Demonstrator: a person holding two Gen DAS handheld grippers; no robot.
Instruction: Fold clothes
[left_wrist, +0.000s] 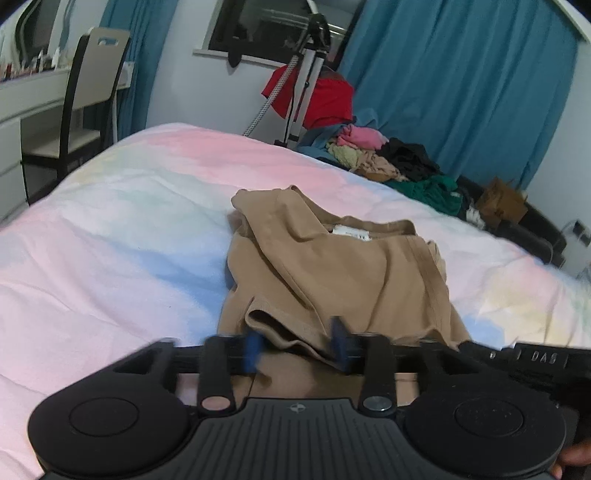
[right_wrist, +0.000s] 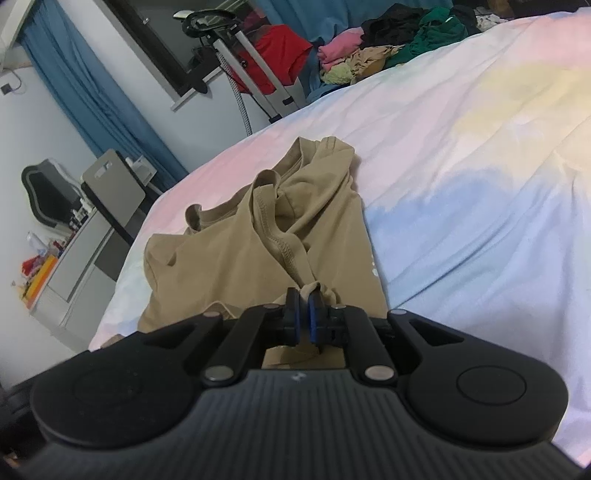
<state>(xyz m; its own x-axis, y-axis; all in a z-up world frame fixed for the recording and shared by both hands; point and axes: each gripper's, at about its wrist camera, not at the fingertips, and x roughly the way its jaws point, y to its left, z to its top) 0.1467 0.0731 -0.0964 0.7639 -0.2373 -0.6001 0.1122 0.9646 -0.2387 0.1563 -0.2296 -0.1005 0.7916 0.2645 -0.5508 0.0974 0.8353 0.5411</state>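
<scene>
Now two handheld claws meet a tan shirt on a pastel bedspread, mid-fold.

Just ahead of the left gripper, whose blue pads stand apart and blurred, the shirt's hem lies slack between them, seemingly let go so the fold can settle. The right gripper is nearly closed, pinching a bunched edge of shirt. Far beyond both sits a pile of unfolded clothes.

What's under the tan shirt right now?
The tan shirt lies on the pastel bedsheet, which shows all around it. Anything beneath its folded layers is covered.
</scene>
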